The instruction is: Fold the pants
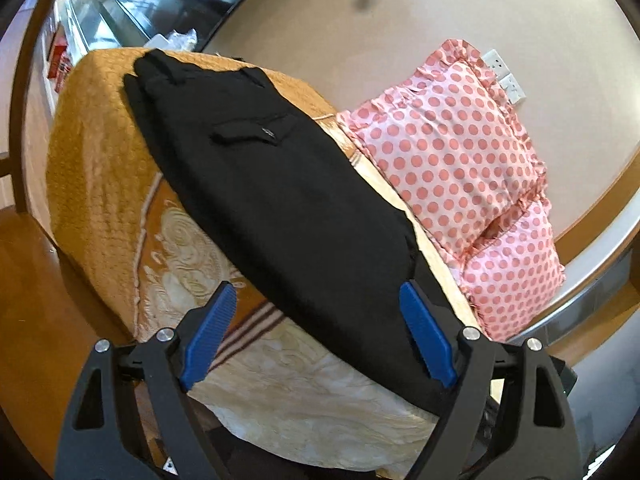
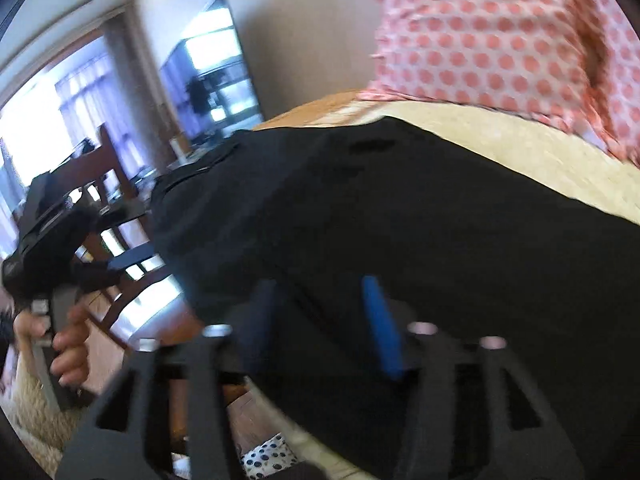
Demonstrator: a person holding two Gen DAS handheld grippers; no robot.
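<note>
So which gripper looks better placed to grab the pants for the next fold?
Probably the right gripper: its open fingers are already over the black pants. The left gripper is open too, but one finger hangs over the bedspread beside the edge.

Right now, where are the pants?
In the left wrist view the black pants lie stretched along the orange bedspread, just left of the polka-dot pillows, their near end between the open left gripper fingers.
</note>
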